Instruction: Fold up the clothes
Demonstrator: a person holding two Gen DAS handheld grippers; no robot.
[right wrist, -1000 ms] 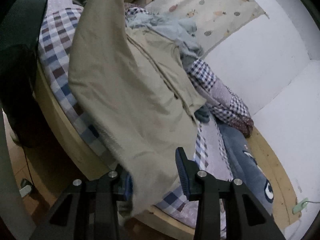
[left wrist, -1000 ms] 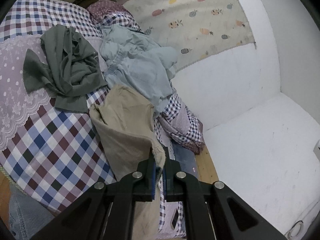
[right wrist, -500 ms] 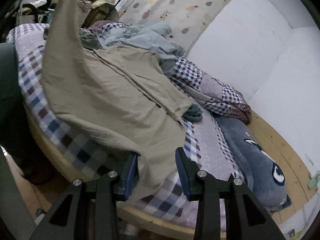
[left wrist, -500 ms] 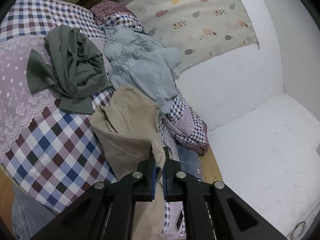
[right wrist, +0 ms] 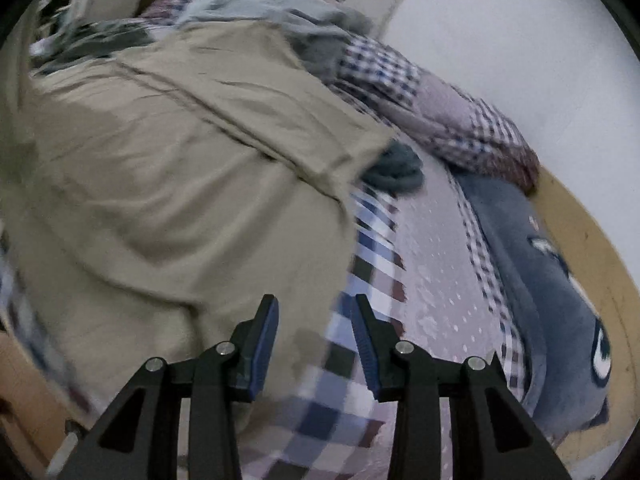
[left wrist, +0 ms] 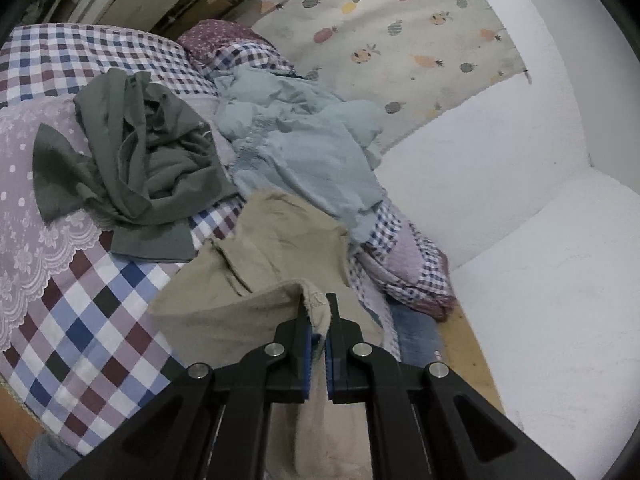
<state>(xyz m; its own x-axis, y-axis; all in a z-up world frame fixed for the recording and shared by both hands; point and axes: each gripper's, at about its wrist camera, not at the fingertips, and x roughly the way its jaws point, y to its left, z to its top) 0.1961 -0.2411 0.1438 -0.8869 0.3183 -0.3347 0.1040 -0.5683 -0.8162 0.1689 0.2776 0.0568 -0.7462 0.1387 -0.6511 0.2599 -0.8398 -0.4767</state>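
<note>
A tan garment (left wrist: 276, 256) lies on the checked bed cover (left wrist: 92, 328). My left gripper (left wrist: 318, 312) is shut on one corner of it, with cloth bunched between the blue pads. In the right wrist view the same tan garment (right wrist: 168, 168) spreads wide over the bed, blurred by motion. My right gripper (right wrist: 316, 320) stands open just above the garment's near hem, nothing between its fingers. A dark green garment (left wrist: 140, 164) and a pale blue garment (left wrist: 304, 148) lie crumpled further back.
A rolled checked quilt (right wrist: 440, 108) lies along the white wall (left wrist: 500, 160). A dark blue plush toy (right wrist: 540, 280) rests by the wooden bed edge (right wrist: 592, 240). A small dark grey bundle (right wrist: 396, 168) sits beside the tan garment. A pineapple-print cloth (left wrist: 400, 28) hangs behind.
The tan garment, hanging high before the right gripper earlier, has come down flat onto the bed. The right gripper has dropped close to its hem. The left gripper keeps its hold, slightly lower.
</note>
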